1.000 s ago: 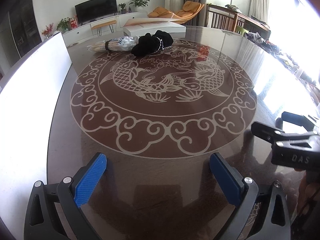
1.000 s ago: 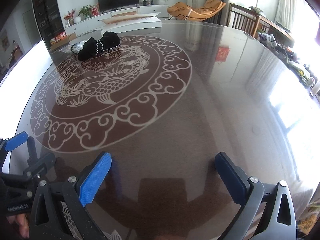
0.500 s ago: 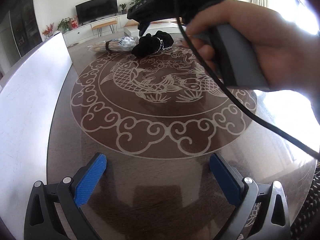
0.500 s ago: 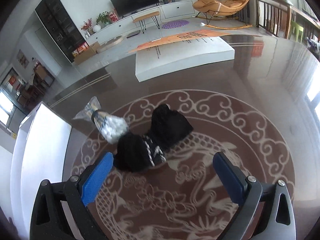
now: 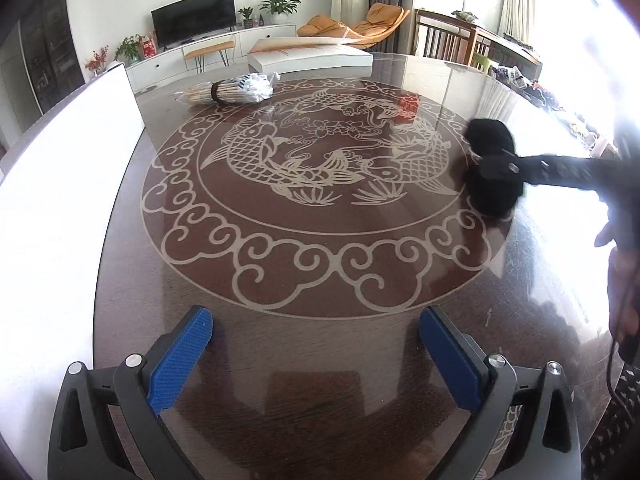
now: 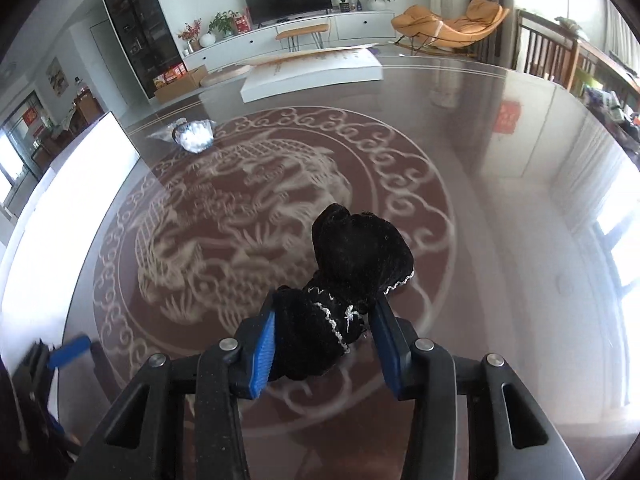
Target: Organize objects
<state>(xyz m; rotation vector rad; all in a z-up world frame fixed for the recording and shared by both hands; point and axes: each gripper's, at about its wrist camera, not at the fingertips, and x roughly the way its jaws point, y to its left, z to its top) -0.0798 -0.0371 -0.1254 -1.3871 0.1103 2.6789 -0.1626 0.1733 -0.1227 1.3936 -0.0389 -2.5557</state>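
Two tools: you hold one in each hand, both over the round tabletop [image 5: 132, 240] with the fish medallion [image 5: 320, 164] at its centre.
Right tool [image 6: 326, 338]: its jaws are closing, and the blue pads [image 6: 262, 350] already press on both sides of the black velvet pouch [image 6: 352, 280].
Black velvet pouch: you have its lower part gripped between the pads, and its upper part stands up beyond the fingertips; thin silver stitching shows on the cloth.
Pouch seen from the left wrist: the pouch [image 5: 492, 168] sits at the right edge of the fish medallion, with the right tool's dark finger [image 5: 540, 172] reaching in across it from the right.
Contact with the tabletop: you cannot tell from either view whether the pouch is lifted or resting on the surface.
Left tool [image 5: 316, 354]: released, its jaws spread wide with nothing between them, just outside the near rim of the medallion's cloud border.
Your right hand [image 5: 616, 264]: partly visible at the far right of the left wrist view, washed out by window glare.
Clear bag of sticks [image 5: 232, 90]: lies at the far left rim of the medallion, well apart from the pouch.
White box [image 5: 308, 58]: lies beyond the far rim of the medallion, at the tabletop's far edge.
White board [image 5: 56, 200]: runs along the tabletop's left edge, left of the medallion.
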